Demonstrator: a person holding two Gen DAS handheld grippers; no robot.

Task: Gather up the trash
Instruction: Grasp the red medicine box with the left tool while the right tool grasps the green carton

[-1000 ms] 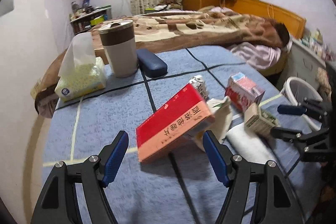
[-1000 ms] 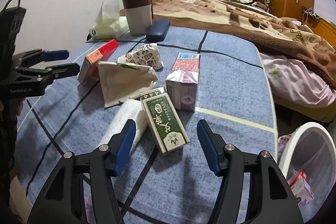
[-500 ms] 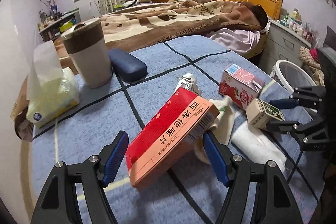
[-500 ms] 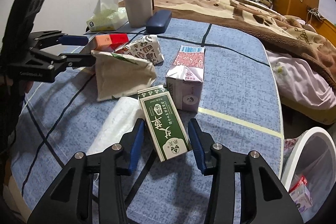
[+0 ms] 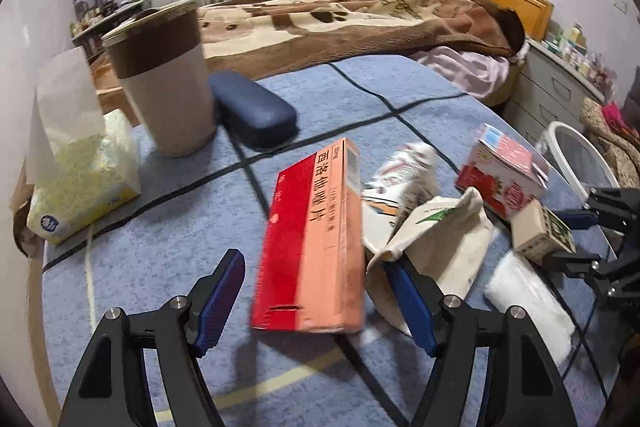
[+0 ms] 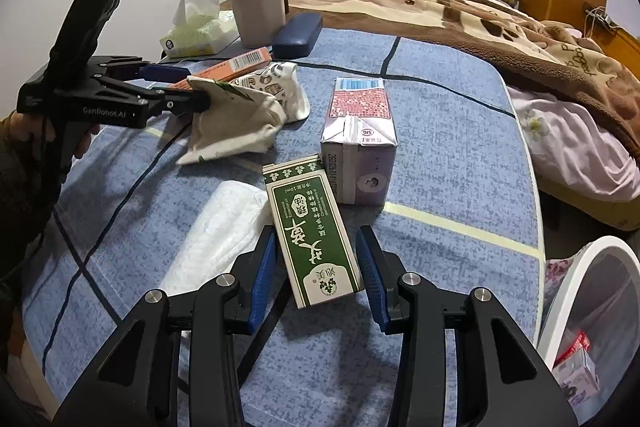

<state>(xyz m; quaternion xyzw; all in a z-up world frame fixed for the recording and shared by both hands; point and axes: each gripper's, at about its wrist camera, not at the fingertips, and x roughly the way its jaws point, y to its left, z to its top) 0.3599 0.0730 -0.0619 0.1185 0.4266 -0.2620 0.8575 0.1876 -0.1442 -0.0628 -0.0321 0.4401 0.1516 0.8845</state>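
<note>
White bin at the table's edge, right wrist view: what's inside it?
Through the white bin's translucent wall, a pink-and-red carton lies near the bottom, with some crumpled wrapping beside it. The table edge and the picture's edge hide the rest of the inside.

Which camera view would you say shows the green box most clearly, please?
The right wrist view: the green box lies close, its printed top facing the camera, between the right gripper pads. The left wrist view shows only its small, blurred end at the right edge.
</note>
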